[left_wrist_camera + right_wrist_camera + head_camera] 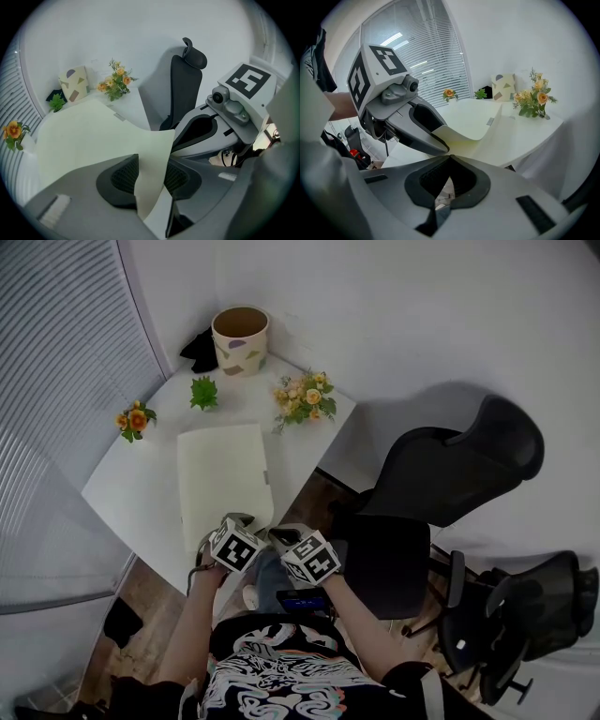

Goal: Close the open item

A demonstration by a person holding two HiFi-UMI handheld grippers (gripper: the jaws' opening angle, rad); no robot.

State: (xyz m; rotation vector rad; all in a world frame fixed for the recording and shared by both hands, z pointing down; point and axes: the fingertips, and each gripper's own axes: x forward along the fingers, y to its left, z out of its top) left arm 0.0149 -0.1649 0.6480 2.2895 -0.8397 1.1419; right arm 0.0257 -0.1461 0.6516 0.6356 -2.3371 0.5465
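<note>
A pale cream folder (223,479) lies on the white table (131,493), its near corner reaching past the table's front edge. My left gripper (239,519) is at that corner, shut on the folder's cover. The left gripper view shows the thin cover sheet (152,180) running between the two pads and curving up from the folder (89,136). My right gripper (279,536) hangs just right of the left one, off the table edge. Its jaws (449,157) meet at the tips with nothing between them. From there the left gripper (440,143) shows pinching the curled cover (473,117).
A speckled pot (241,338), a small green plant (203,392), an orange flower (134,418) and a yellow bouquet (305,397) stand along the table's far side. Black office chairs (441,474) (525,615) stand to the right. Window blinds (56,352) fill the left.
</note>
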